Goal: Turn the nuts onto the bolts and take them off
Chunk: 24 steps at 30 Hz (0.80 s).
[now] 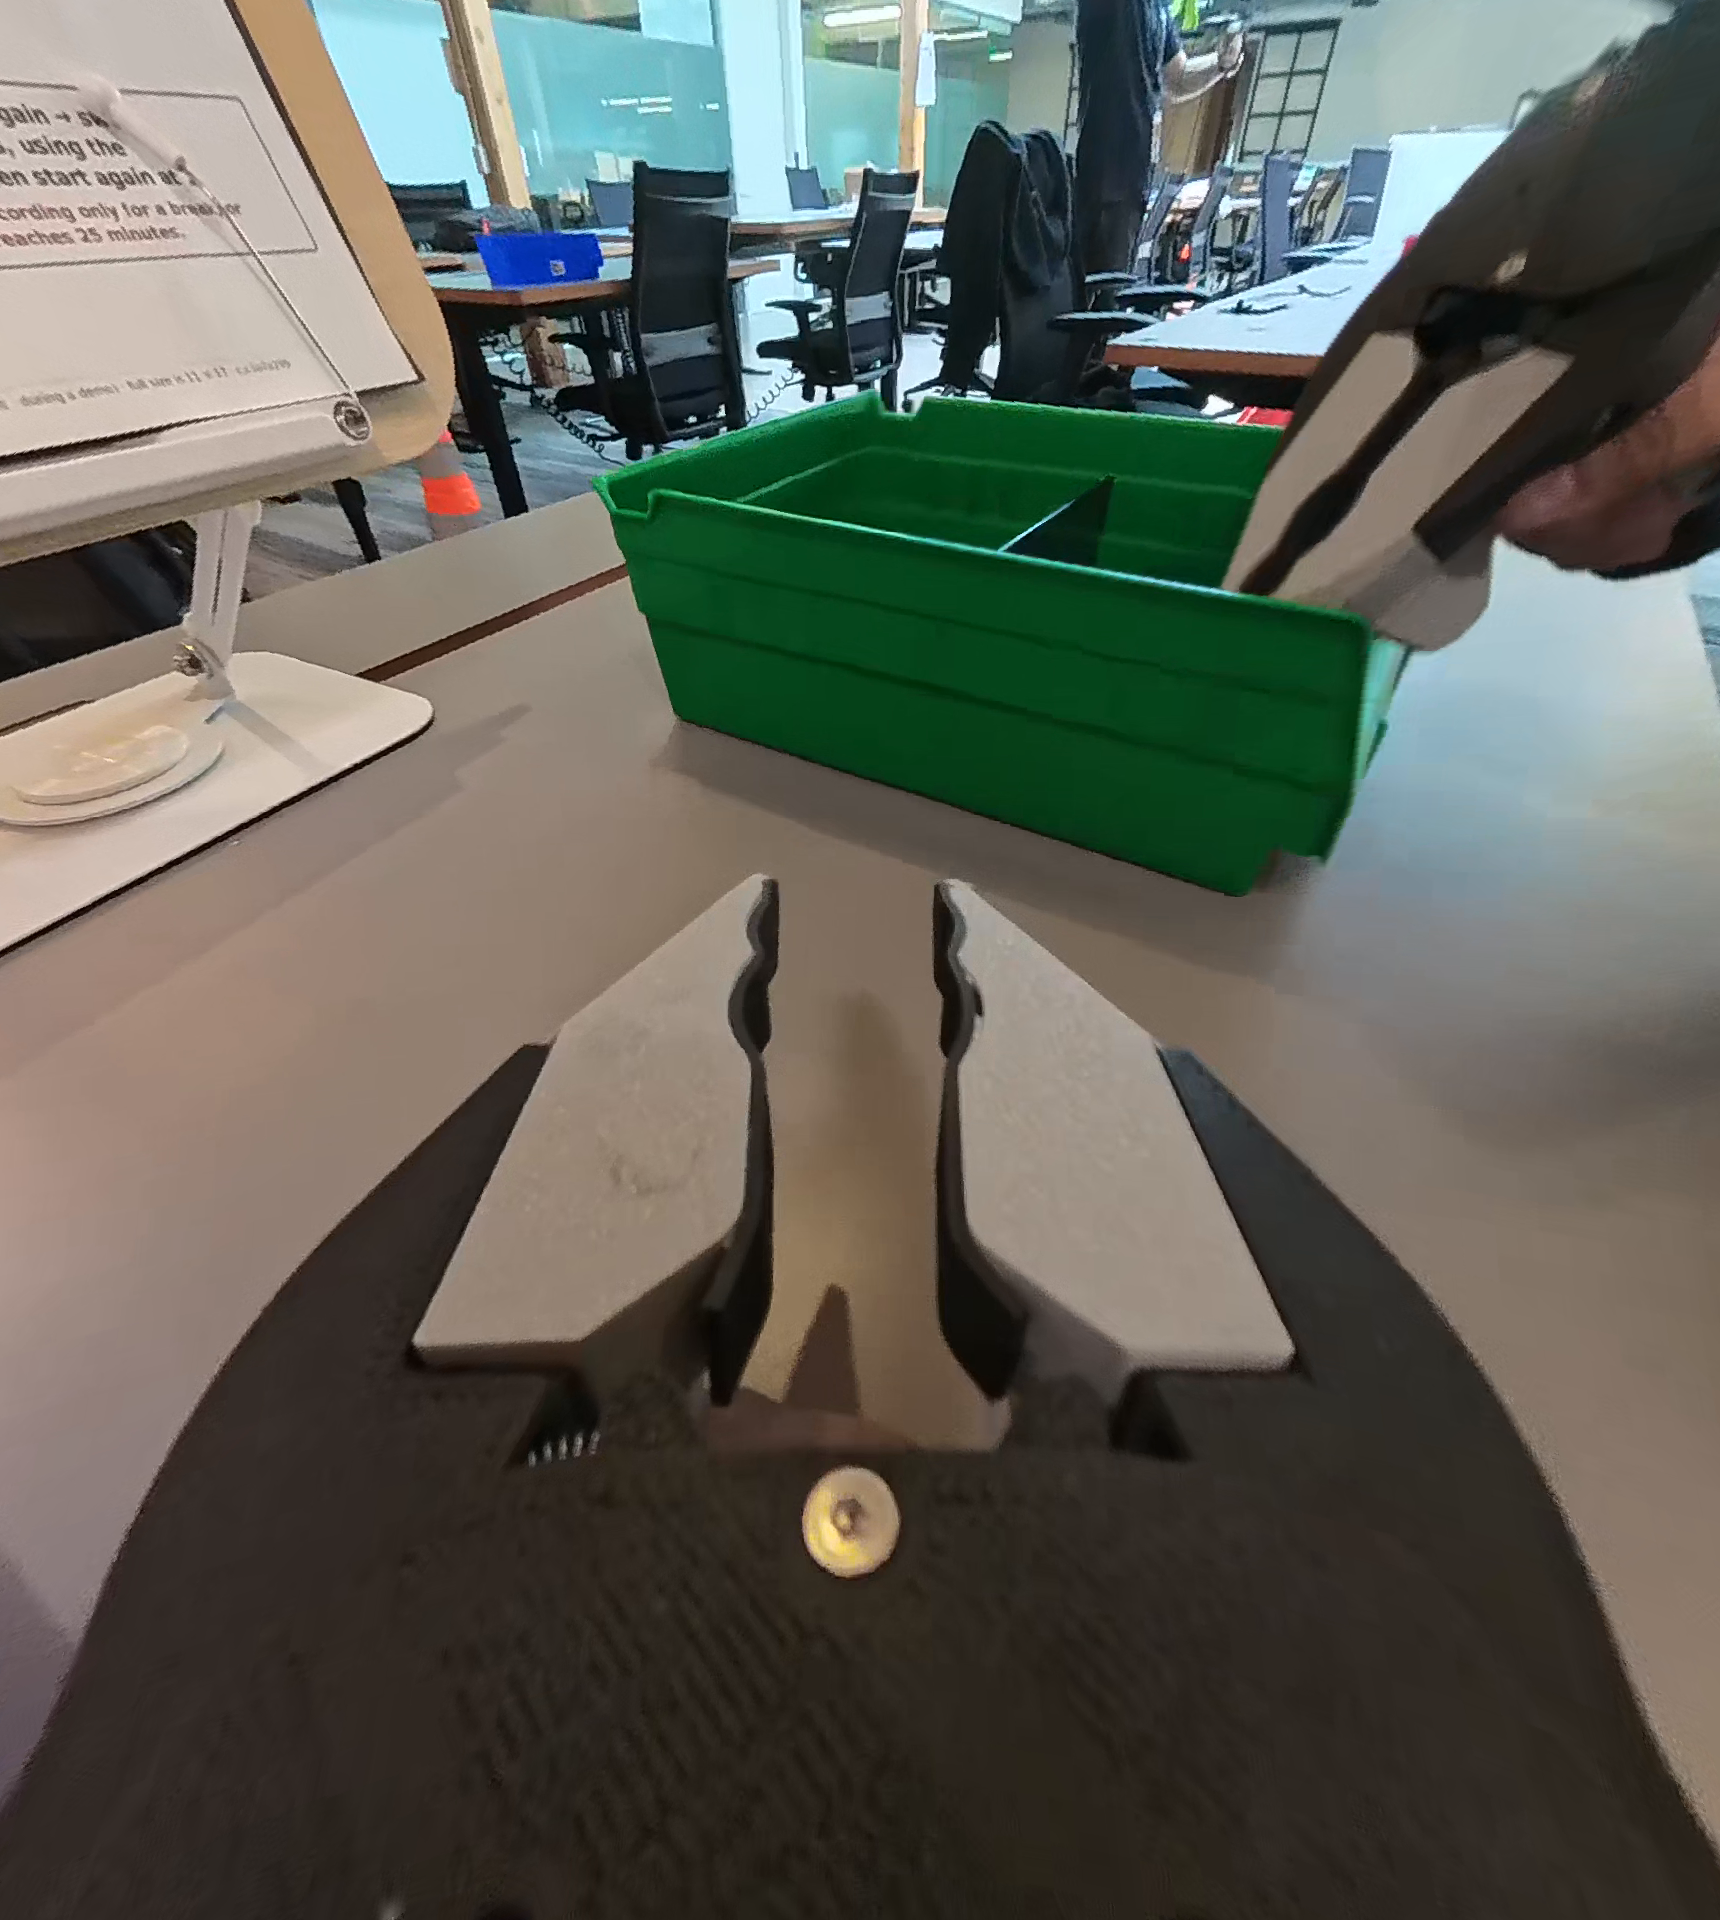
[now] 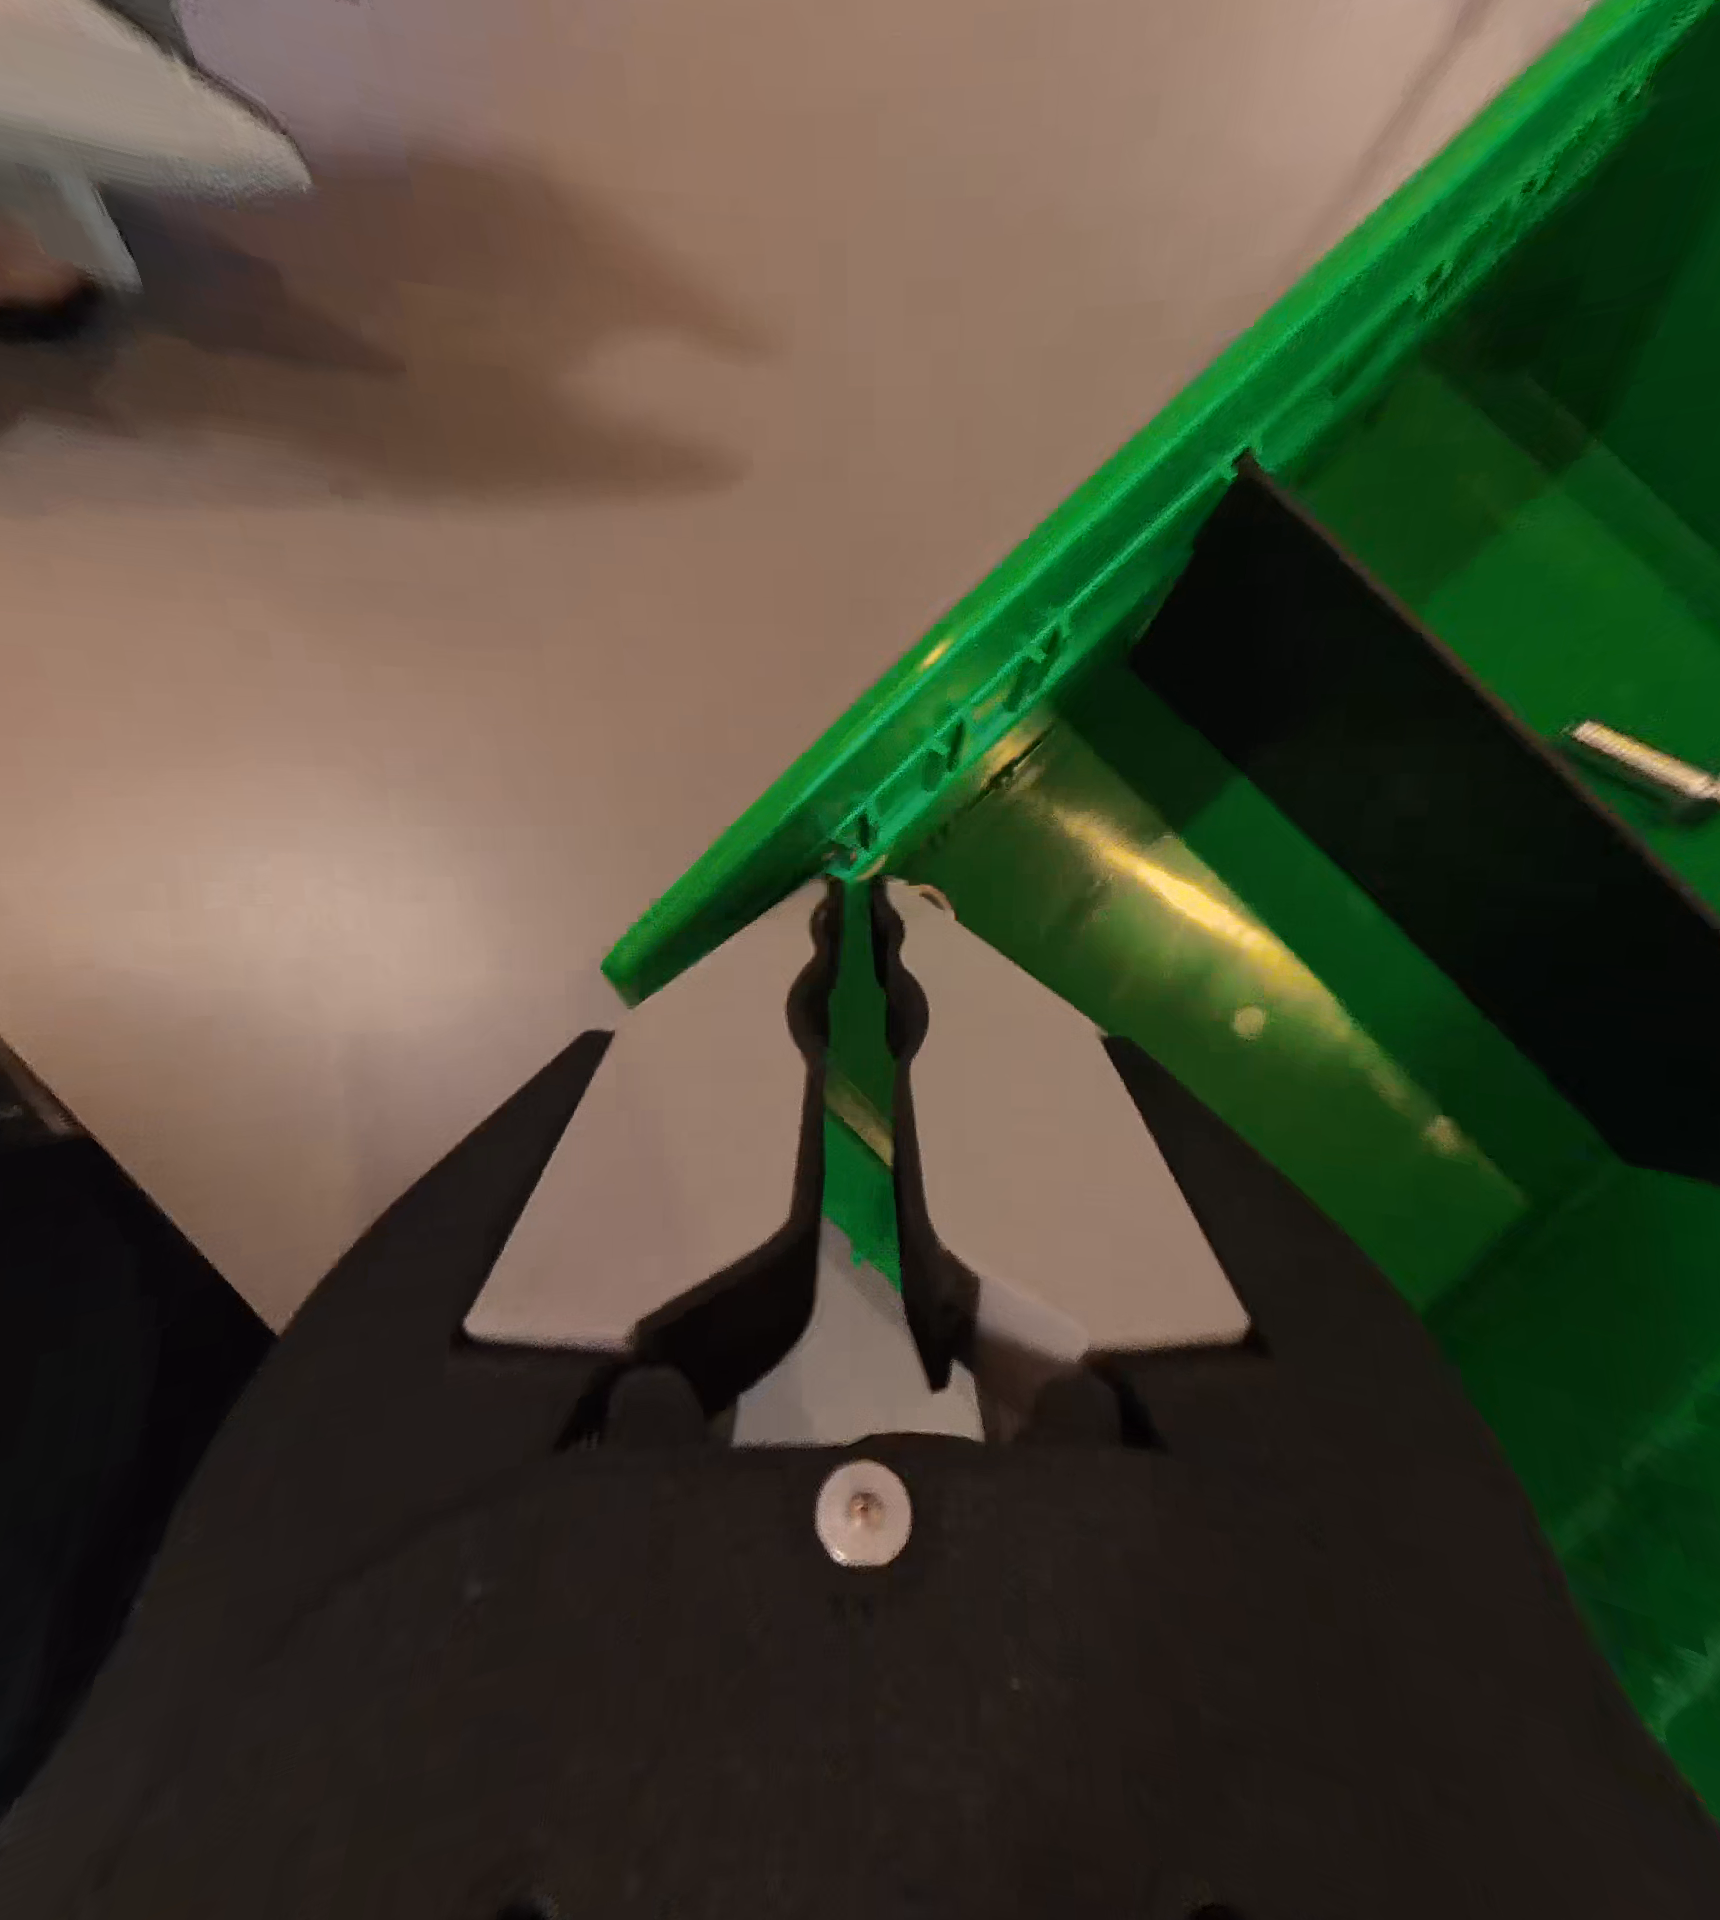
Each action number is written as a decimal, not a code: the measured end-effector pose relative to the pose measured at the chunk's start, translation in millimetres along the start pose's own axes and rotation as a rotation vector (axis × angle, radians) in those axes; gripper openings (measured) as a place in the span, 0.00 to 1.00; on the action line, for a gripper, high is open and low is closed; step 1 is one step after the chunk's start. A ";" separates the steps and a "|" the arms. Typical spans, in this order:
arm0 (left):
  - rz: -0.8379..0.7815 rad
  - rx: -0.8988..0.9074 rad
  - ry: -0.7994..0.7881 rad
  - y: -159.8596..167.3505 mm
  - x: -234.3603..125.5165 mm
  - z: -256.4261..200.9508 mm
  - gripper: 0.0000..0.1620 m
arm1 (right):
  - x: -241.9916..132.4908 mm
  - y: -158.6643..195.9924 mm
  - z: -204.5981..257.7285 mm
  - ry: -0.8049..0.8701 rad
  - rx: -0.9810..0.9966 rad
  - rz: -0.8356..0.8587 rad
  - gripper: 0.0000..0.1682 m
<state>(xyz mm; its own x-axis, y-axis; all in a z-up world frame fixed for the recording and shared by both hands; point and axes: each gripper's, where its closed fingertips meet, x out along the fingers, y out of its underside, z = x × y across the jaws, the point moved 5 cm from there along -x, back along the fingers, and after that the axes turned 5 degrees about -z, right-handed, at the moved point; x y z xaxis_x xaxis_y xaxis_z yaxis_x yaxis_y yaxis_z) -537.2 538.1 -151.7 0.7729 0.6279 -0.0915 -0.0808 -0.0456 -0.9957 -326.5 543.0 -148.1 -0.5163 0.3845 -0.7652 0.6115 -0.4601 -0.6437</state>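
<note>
Nearest in the left wrist view, left tongs low over the bare grey worktop, grey-faced fingers parted with nothing between them, pointing toward the green plastic bin but well short of its near wall. Beyond that gap, the bin itself, split by a black divider panel into two compartments. At its right-hand corner, right tongs angled steeply down from a person's hand, tips at the rim. In the right wrist view, right tongs drawn nearly together, only a thin slit left, tips touching or just at the green rim; hard to tell whether clamped on that edge or merely resting against it, with a sliver of green wall showing in the slit. Farther in, past the black divider panel, a small silvery steel bolt flat on the bin floor in the far compartment, long axis roughly crosswise to the tongs' line, head toward the right. No nut clearly made out in either view. Key relation, as a judgement: bolt ahead and to the right of the right tongs, across the divider, so right hand much the nearer; a reach over the panel and a turn of the wrist to square up with the shank likely needed. Behind all this, a white document stand at the left and office chairs in the distance.
</note>
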 end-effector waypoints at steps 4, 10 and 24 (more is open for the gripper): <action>-0.007 -0.032 0.006 -0.9 -0.4 2.2 0.17 | -41.7 -52.4 -4.9 0.219 -0.036 -0.242 0.10; 0.006 -0.097 0.082 -4.3 -8.0 -11.6 0.19 | -53.9 -129.1 99.9 -0.115 -0.191 -0.658 0.17; 0.425 -0.067 -0.087 -44.5 -189.5 107.3 0.18 | 65.6 -95.5 149.0 -0.346 -0.363 -0.645 0.21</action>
<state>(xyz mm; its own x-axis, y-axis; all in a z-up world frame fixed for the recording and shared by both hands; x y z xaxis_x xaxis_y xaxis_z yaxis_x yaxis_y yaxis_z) -747.7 504.5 -88.4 0.6238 0.6054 -0.4943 -0.3370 -0.3623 -0.8690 -508.1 492.9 -136.4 -0.9527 0.1893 -0.2379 0.2562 0.0785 -0.9634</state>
